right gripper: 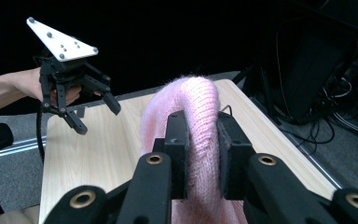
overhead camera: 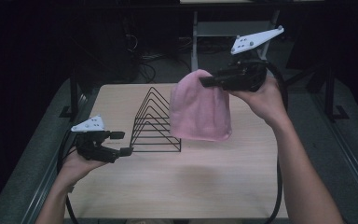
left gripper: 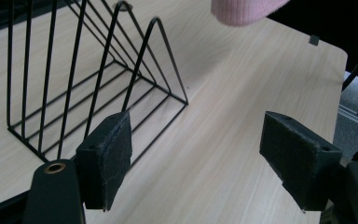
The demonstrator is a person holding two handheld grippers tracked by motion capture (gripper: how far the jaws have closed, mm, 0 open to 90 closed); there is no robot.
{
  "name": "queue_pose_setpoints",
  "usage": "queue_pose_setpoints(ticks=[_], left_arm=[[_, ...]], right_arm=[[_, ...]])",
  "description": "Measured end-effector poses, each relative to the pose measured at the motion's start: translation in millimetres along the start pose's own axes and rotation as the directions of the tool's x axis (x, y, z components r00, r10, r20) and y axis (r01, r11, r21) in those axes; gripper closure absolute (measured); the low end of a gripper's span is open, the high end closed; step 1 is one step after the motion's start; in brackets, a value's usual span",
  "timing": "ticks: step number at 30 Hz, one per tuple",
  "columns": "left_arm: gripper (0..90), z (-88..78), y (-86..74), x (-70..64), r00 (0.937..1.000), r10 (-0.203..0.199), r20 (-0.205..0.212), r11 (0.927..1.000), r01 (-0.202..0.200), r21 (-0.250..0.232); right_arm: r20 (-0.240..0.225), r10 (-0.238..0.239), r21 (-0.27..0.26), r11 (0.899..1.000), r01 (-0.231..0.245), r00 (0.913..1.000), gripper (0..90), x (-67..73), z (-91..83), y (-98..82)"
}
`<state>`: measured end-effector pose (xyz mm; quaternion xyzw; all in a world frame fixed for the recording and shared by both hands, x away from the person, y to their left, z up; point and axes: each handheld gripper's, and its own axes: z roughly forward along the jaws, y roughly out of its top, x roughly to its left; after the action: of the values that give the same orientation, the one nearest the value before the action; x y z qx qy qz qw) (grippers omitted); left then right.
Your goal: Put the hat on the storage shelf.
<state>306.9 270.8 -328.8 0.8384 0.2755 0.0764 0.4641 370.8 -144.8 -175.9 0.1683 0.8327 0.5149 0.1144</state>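
Pink knit beanie [overhead camera: 199, 108] is hanging in the air over the middle of the wooden table [overhead camera: 177, 186], pinched at its crown and drooping open-end down. Its lower edge is hovering just above the tabletop, to the right of the wire rack.

Nearest the person, the left gripper [overhead camera: 122, 143] is resting low by the table's left edge in the left hand [overhead camera: 77, 163]. Its jaws are standing wide apart with nothing between them — in the left gripper view the two black pads [left gripper: 107, 156] are framing bare wood, with the rack [left gripper: 88, 79] just ahead on the left and the hat's pink hem [left gripper: 244, 10] showing at the top.

Farther in, the black wire rack [overhead camera: 154, 122] is standing on the table, its row of triangular dividers running away from the person. The beanie is hanging just beside its right end; whether the knit is brushing the wire I cannot tell.

Farthest back and highest, the right gripper [overhead camera: 205, 81] is reaching in from the right, carried by the right hand [overhead camera: 261, 100] — its jaws are clamping tightly on the top of the beanie. In the right gripper view the pads [right gripper: 177, 149] are squeezing a fold of pink knit [right gripper: 196, 121], with the left gripper [right gripper: 95, 114] facing it across the table.
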Motion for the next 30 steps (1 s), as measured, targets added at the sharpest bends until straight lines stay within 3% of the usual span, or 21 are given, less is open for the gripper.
queue_pose_setpoints(ticks=[7,22,30], left_arm=[[24.9,0.2,14.9,0.9,0.9996,0.025,0.013,0.9997,-0.025,-0.009],[26.8,8.8,35.4,6.7,0.9972,0.041,0.063,0.9986,-0.038,-0.038],[32.5,17.2,47.5,16.8,0.9944,0.013,0.105,0.9996,-0.01,-0.025]], right_arm=[[-0.026,-0.02,-0.012,1.0,0.02,0.9995,76.4,7.2,9.1,13.3],[-0.077,-0.049,-0.036,0.998,0.047,0.9958,76.4,13.8,39.8,38.7],[-0.098,-0.057,-0.048,0.997,0.052,0.9936,76.4,15.9,54.7,50.7]])
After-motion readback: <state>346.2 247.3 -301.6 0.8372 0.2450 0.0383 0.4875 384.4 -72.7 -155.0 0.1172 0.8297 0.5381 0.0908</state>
